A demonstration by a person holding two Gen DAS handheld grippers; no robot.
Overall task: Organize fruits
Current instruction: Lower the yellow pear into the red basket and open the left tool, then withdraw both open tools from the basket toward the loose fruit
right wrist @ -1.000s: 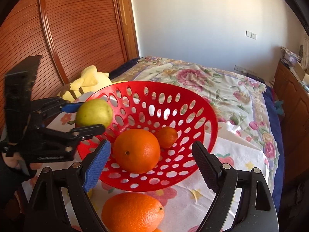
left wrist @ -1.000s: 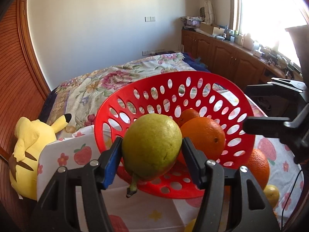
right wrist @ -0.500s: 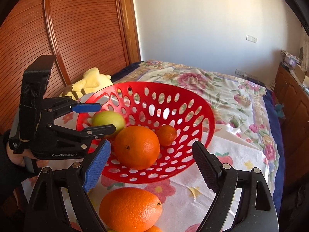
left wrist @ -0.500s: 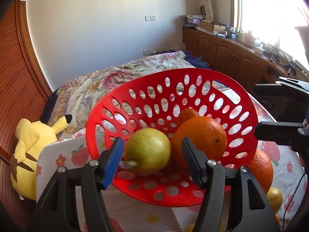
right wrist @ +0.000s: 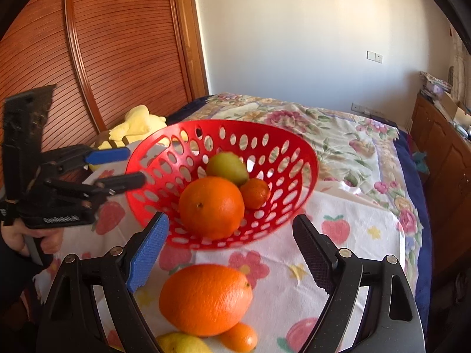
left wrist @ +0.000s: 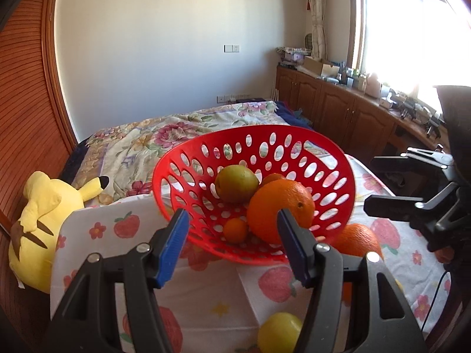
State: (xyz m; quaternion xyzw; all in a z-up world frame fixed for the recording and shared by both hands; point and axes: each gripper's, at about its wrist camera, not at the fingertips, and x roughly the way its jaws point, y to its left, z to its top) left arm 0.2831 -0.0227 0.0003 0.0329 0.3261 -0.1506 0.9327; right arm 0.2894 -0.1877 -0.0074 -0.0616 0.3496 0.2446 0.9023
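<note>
**Fruit sorting: next pick**

Right hand-held gripper (right wrist: 229, 253): wide, empty, above the loose orange (right wrist: 205, 299) near the counter's front edge; centre, close gently. Left hand-held gripper (left wrist: 232, 247): part-open, empty. Red basket (right wrist: 306, 161) beyond holds the pear (right wrist: 226, 168).

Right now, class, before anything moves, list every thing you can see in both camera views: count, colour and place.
red perforated plastic basket: one, on the cloth
green-yellow pear: one, in the basket
large orange: one, in the basket
small tangerines: two, orange, in the basket
second large orange: one, on the cloth, near side of the basket
loose tangerine: one, orange, beside it
yellow fruit: one, on the cloth
strawberry-print cloth: one, white
floral bedspread: one, behind
yellow plush toy: one, by the wooden wall
left claw: open, empty
right claw: open, empty
hand: one, holding the left claw
</note>
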